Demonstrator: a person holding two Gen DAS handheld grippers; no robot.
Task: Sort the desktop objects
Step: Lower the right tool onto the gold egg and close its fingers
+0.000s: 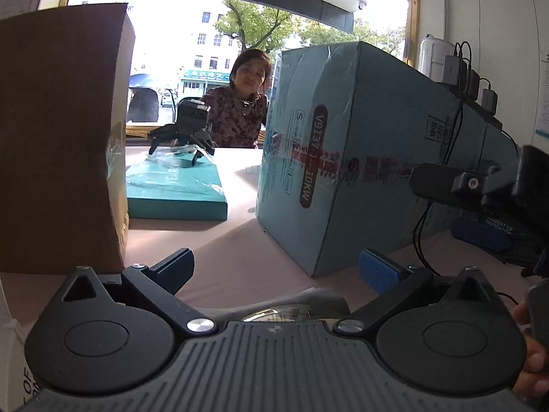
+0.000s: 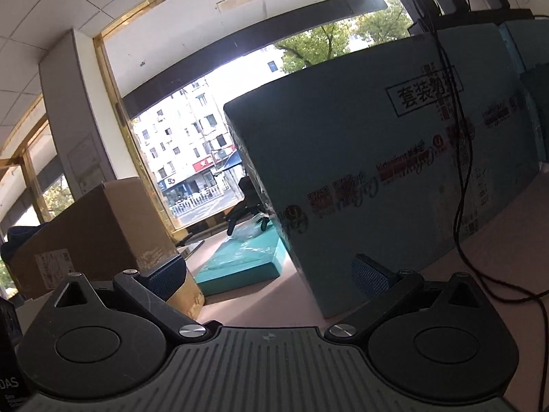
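Your left gripper (image 1: 278,271) and right gripper (image 2: 271,274) are hovering spread, empty; flat teal cardboard box (image 1: 175,185) is lying at eleven o'clock; dangling black cable (image 2: 459,171) is risking snagging.

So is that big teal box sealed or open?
Sealed: the big teal box has clear tape running unbroken over its top edge.

On the table (image 1: 236,257), a brown cardboard box (image 1: 58,137) stands left and a large carton (image 1: 343,158) right. Between and behind them lies a flat box (image 1: 175,189), with another gripper (image 1: 182,137) on it and a person (image 1: 236,116) behind.
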